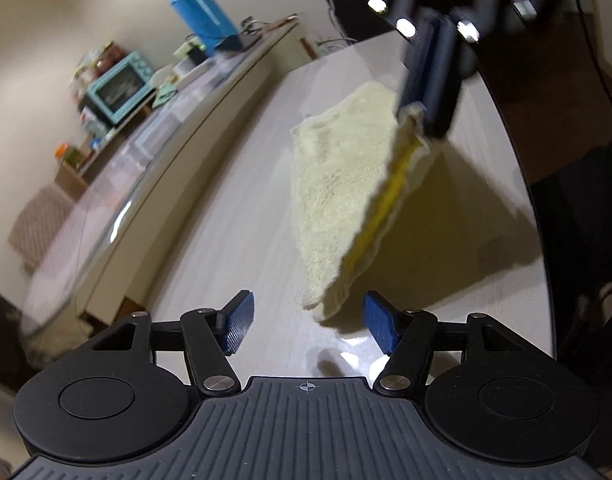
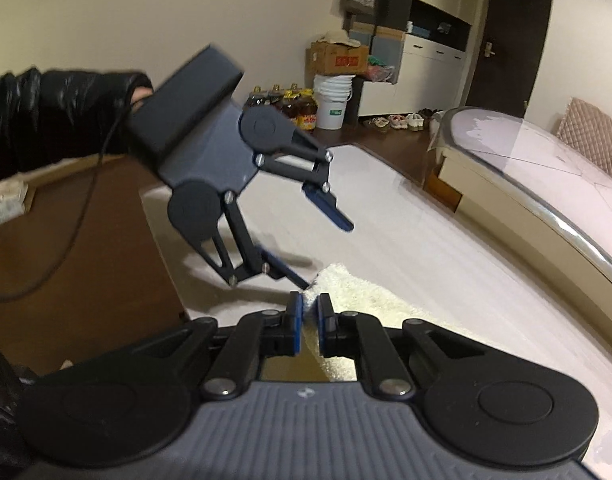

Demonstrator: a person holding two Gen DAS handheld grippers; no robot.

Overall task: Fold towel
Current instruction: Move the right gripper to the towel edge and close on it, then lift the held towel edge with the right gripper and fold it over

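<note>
A cream towel [image 1: 338, 184] with a yellow edge stripe is folded over and lifted off the white table [image 1: 242, 216] at one corner. My right gripper [image 1: 420, 120] is shut on that raised corner; in the right wrist view the towel [image 2: 346, 292] runs from between its pads [image 2: 309, 322]. My left gripper [image 1: 308, 322] is open and empty, just in front of the towel's low near corner. In the right wrist view my left gripper [image 2: 326, 248] hangs open above the table, its lower finger close to the towel's far tip.
A long counter [image 1: 154, 148] beside the table carries a blue bottle [image 1: 200, 8], a teal toaster oven [image 1: 120, 86] and clutter. A glass-topped cabinet [image 2: 546, 184] runs along the table's far side. Dark wood floor [image 2: 66, 240], buckets and boxes lie beyond.
</note>
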